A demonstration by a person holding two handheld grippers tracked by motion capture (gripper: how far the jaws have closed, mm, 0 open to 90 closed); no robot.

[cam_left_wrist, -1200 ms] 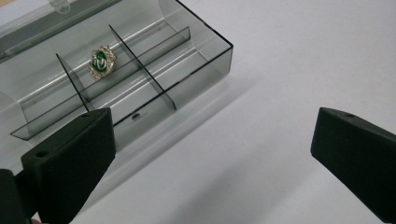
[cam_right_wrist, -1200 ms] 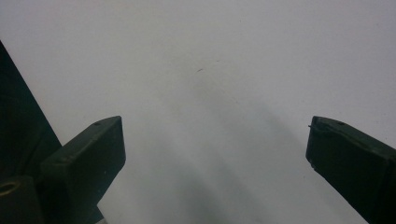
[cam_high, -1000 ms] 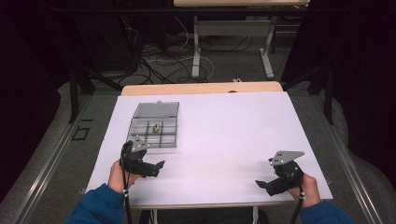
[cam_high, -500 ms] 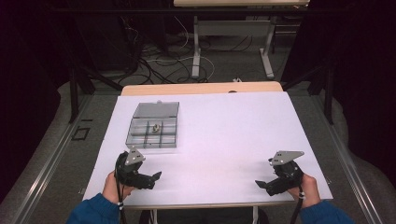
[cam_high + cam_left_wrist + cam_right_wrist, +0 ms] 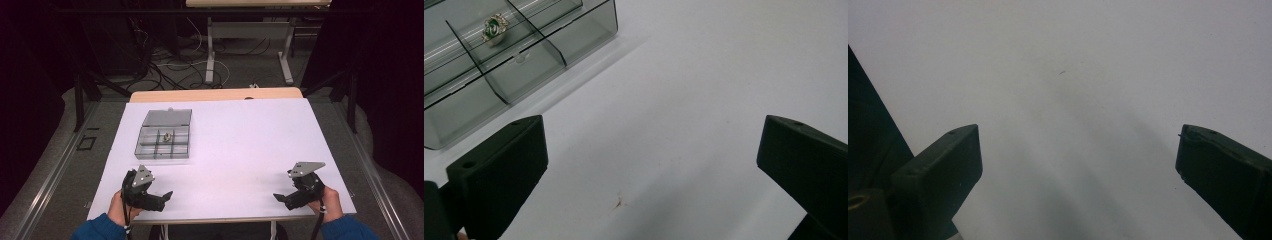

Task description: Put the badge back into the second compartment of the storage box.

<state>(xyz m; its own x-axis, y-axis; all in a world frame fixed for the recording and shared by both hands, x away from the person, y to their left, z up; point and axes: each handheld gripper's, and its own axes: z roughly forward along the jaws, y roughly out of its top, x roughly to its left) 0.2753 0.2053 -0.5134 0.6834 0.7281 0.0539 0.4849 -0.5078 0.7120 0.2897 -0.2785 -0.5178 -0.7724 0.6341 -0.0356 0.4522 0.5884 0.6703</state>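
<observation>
A clear grey compartment box (image 5: 164, 139) lies on the white table (image 5: 240, 140), left of centre, lid open. One middle compartment holds a gold ring with a green stone (image 5: 168, 135); the left gripper view shows the ring (image 5: 494, 30) in the box (image 5: 499, 70) at the upper left. My left gripper (image 5: 162, 198) rests near the table's front left edge, below the box, open and empty (image 5: 651, 165). At the front right my right gripper (image 5: 281, 198) is open too, nothing between its jaws (image 5: 1078, 165), over bare table.
Beyond the white table's far edge is a wooden tabletop strip (image 5: 215, 94). Farther back, table legs (image 5: 210, 55) and loose cables (image 5: 165, 60) lie on the floor. A small brown mark (image 5: 618, 202) is on the table between my left jaws.
My left gripper has drawn back toward the front edge and a little left, away from the box. The right gripper has stayed put.
</observation>
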